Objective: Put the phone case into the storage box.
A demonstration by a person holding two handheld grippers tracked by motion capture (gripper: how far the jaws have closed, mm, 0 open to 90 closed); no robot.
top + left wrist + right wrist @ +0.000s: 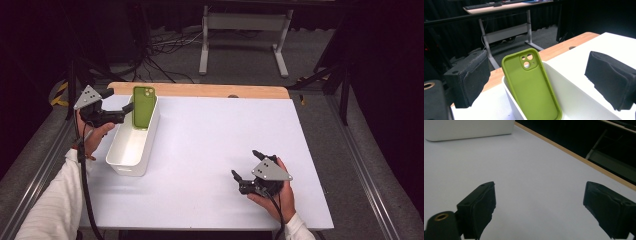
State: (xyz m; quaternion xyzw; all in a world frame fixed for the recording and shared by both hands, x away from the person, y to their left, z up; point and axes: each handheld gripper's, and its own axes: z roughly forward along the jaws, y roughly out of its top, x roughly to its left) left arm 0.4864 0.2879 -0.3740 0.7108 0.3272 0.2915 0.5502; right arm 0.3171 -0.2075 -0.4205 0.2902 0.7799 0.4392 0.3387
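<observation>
- A green phone case (143, 107) is seen standing on end inside a white bin (131, 150), at the bin's far end, leaned against the far end wall.
- Its long axis is set nearly upright, tilted slightly back toward the far wall; the camera cut-out is at the top, and the hollow inner side is turned toward the left gripper's camera in the left gripper view (532, 85).
- The lower end of the case is hidden inside the bin (574, 100), so its footing cannot be told.
- The bin is laid lengthwise along the left part of the white table (210, 150), its long axis running from the near side toward the far wooden edge strip (200, 90).
- The left gripper (126, 109) is held just beside the case, at the bin's left, pointed toward it; its jaws are spread wide, and the case is seen between them but untouched by either pad.
- The right gripper (245, 165) is held low over the table's near right part, well apart from the bin; its jaws are spread wide with nothing between them (539, 207).
</observation>
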